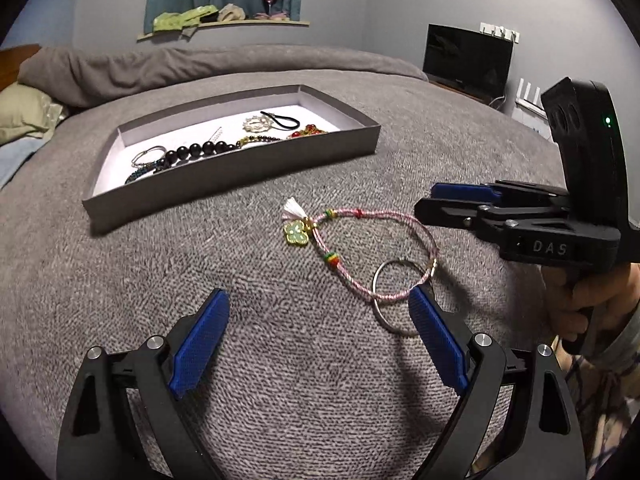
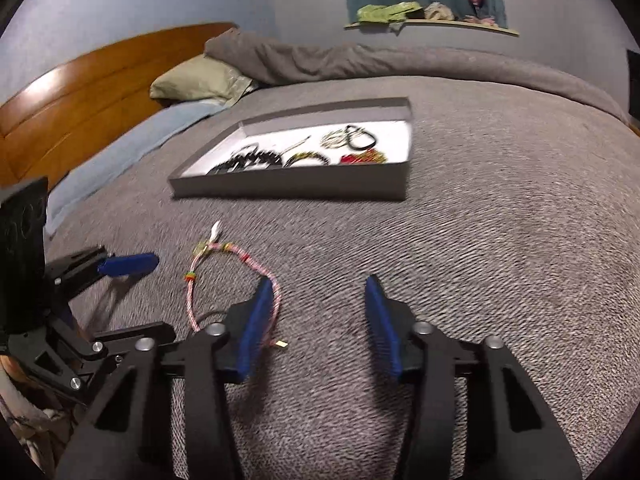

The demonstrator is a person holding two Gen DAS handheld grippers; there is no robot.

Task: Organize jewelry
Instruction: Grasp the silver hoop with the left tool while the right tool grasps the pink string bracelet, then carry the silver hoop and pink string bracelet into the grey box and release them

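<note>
Both grippers' jaws wide, holding nothing — left gripper [image 1: 320,308] and right gripper [image 2: 320,296] over pink cord bracelet [image 1: 384,236] on bed [image 1: 280,360], tray [image 1: 240,168] beyond.

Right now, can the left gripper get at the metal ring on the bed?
Probably yes. The left gripper is open, and the ring lies on the blanket just ahead, beside its right-hand finger. The pink bracelet crosses the ring, so it may come along.

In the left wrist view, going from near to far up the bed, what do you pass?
Left gripper → silver ring → pink cord bracelet → grey tray of jewelry → bunched grey blanket → window ledge.
</note>
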